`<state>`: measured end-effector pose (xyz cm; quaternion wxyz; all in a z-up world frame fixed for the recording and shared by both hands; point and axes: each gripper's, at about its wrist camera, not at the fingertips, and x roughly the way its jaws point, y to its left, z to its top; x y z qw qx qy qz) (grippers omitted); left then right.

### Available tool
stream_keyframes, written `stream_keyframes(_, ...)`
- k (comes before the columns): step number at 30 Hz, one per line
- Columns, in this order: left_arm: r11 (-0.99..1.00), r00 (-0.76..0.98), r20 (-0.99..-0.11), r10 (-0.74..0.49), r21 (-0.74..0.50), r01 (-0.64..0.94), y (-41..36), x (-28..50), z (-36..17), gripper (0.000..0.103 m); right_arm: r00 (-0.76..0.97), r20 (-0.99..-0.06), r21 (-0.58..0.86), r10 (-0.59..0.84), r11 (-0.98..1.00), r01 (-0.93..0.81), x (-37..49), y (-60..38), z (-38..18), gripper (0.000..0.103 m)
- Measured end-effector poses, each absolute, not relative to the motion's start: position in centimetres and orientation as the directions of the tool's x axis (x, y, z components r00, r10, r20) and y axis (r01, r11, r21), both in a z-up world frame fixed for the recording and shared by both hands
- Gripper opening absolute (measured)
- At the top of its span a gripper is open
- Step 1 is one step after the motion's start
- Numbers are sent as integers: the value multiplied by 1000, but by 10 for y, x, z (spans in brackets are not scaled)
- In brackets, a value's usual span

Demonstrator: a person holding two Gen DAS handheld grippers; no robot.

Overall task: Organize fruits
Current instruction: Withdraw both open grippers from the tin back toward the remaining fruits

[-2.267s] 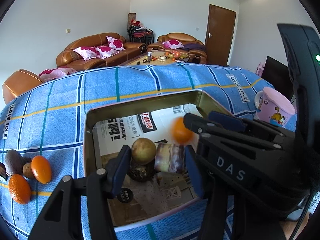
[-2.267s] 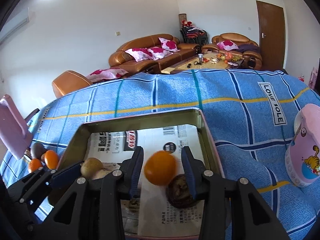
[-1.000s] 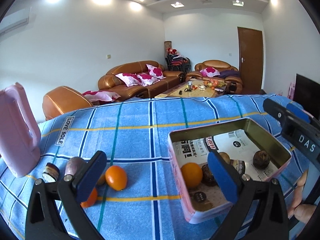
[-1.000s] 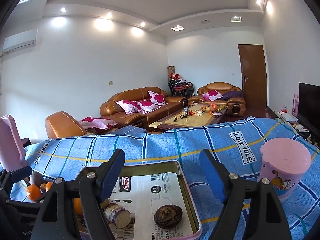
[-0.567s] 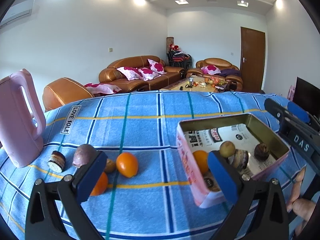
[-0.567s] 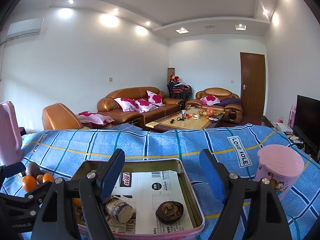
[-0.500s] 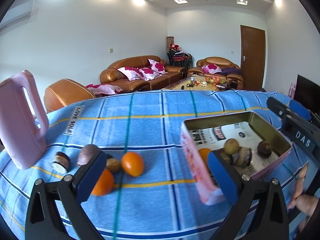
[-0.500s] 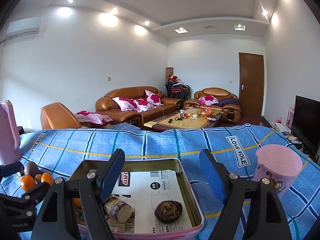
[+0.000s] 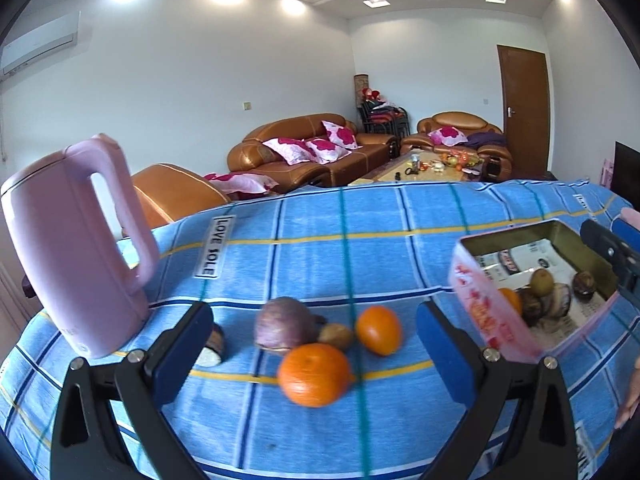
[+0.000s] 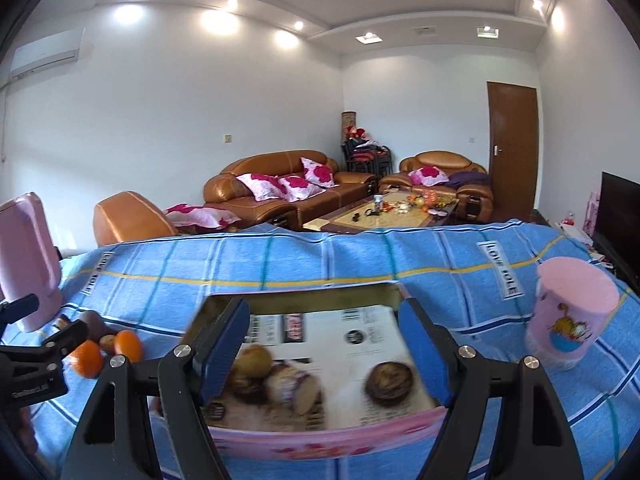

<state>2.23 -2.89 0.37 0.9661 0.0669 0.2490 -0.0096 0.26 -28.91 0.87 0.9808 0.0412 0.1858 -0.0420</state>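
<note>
Loose fruit lies on the blue checked cloth in the left wrist view: a near orange (image 9: 314,374), a second orange (image 9: 378,330), a purple fruit (image 9: 285,328), a small brown fruit (image 9: 335,336) and a cut piece (image 9: 213,347). My left gripper (image 9: 314,356) is open, its fingers wide on either side of this cluster and apart from it. At the right stands the pink tin (image 9: 486,312) holding several fruits. In the right wrist view my right gripper (image 10: 324,350) is open and empty above the tin (image 10: 320,442), which holds a yellowish fruit (image 10: 252,356) and a dark round one (image 10: 389,378).
A pink kettle (image 9: 76,240) stands at the left of the table, close behind my left finger. A pink cup (image 10: 568,320) stands right of the tin. A person's fingers (image 9: 628,392) show at the right edge. Sofas and a coffee table lie beyond the table.
My left gripper has swung left from the tin to the loose fruit, which now sits between its open fingers. The right gripper has shifted slightly over the tin. Both stayed open.
</note>
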Motion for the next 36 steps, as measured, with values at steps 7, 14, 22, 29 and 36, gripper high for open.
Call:
stream_keyframes(7, 993, 873, -486, 41, 118, 19, 2, 29, 1, 103, 918, -396, 104, 31, 994, 11, 12, -244, 10, 78)
stream_keyframes(14, 993, 868, -491, 73, 114, -18, 30, 36, 0, 103, 906, -405, 130, 125, 988, -78, 19, -193, 6, 78)
stream_keyframes(22, 997, 853, -516, 78, 49, -62, 62, 45, -2, 103, 883, -434, 142, 176, 982, -126, 27, -160, -1, 79)
stream_keyframes(29, 987, 826, -541, 154, 55, -149, 94, 51, -5, 103, 815, -530, 185, 233, 970, -157, 40, -150, -11, 78)
stream_keyframes(36, 976, 797, -572, 195, 36, -214, 120, 56, -5, 103, 715, -611, 212, 339, 941, -265, 46, -121, -24, 78)
